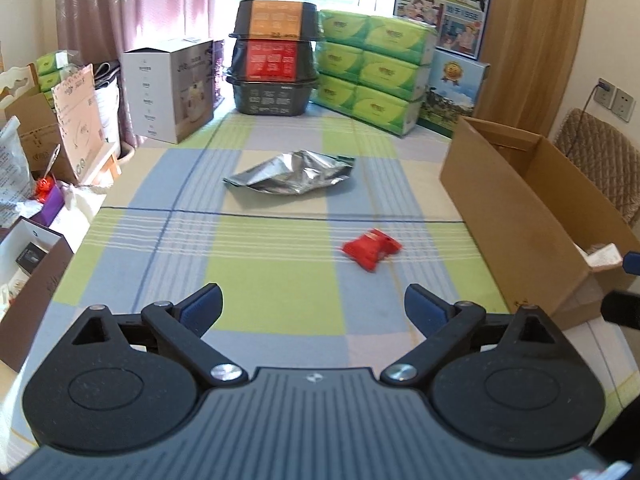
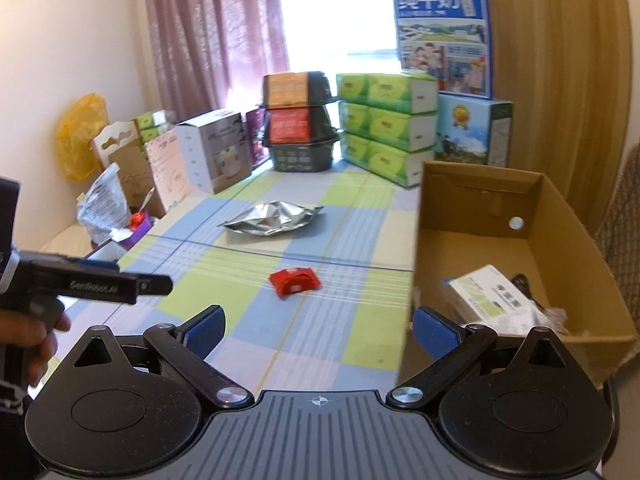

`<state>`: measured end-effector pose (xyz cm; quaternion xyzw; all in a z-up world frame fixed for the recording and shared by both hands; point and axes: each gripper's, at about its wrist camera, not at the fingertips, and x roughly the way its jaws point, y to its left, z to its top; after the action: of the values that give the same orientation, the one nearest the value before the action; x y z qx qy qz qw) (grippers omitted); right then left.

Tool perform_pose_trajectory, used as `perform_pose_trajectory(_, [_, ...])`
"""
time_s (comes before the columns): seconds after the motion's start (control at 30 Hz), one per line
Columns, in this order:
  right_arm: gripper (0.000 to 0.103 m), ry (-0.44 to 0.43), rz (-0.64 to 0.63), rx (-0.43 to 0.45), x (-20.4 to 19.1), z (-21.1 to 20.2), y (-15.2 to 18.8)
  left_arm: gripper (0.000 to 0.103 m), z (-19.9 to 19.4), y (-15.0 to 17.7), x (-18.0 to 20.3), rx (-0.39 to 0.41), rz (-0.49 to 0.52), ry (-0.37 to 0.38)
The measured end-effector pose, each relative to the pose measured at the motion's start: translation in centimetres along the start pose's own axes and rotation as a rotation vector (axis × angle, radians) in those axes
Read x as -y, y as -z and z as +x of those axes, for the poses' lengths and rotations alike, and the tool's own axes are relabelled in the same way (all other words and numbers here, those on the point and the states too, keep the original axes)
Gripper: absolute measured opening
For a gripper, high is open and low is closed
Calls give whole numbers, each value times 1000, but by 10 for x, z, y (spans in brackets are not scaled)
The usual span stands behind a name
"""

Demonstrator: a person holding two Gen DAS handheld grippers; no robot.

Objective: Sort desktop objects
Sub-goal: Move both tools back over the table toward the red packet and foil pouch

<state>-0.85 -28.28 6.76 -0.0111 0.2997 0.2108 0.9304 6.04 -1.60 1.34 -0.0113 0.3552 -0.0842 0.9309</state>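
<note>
Checked cloth in green, blue and pale pink covers the table (image 1: 280, 272), and its far end is lined with stacked tissue packs (image 1: 372, 68), dark food trays (image 1: 274, 56) and a white appliance box (image 1: 168, 88) in front of a curtained window. Along the right side of the table an open cardboard box (image 2: 560, 216) is set, and inside it a white-and-green packet (image 2: 496, 296) and what looks like a dark cable are already lodged, so part of the sorting can be judged done.

Two loose items are left on the cloth. A small red packet (image 1: 372, 249) is lying nearest, a little right of centre and near the box wall but apart from it. A crumpled silver foil bag (image 1: 294, 174) is lying further back, well apart from the red packet and roughly on the table's midline.

The left gripper (image 1: 313, 306) is held low over the near end of the table with its blue-padded fingers spread wide and nothing between them. The right gripper (image 2: 318, 326) is likewise released and empty, raised above the near edge of the table beside the box. Neither is touching any object.

By this showing the task is judged partly done: both remaining items have yet to be lifted and dropped into the box, the red packet being the closer to either gripper.
</note>
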Motion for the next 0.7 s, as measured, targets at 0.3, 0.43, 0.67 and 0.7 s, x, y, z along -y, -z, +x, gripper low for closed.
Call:
perform_pose_trajectory(0.3, [98,-54,-87,-35,-29,54,-9,96,37,-18,-32,2,-24,-35])
perform_pose_trajectory(0.43, [98,-61,-113,-64,-36,86,-7,96,60,-20,-46,-10,-34,-46])
perform_pose_trajectory(0.67, [97,-42,-103,-104,-28,147,-6,96,99,-27,-56,-29,-20,-24])
perform_pose_trajectory(0.7, [97,-39,-99,-108,-26,156,-5,96,105,-29,-57,-32,-15,-20])
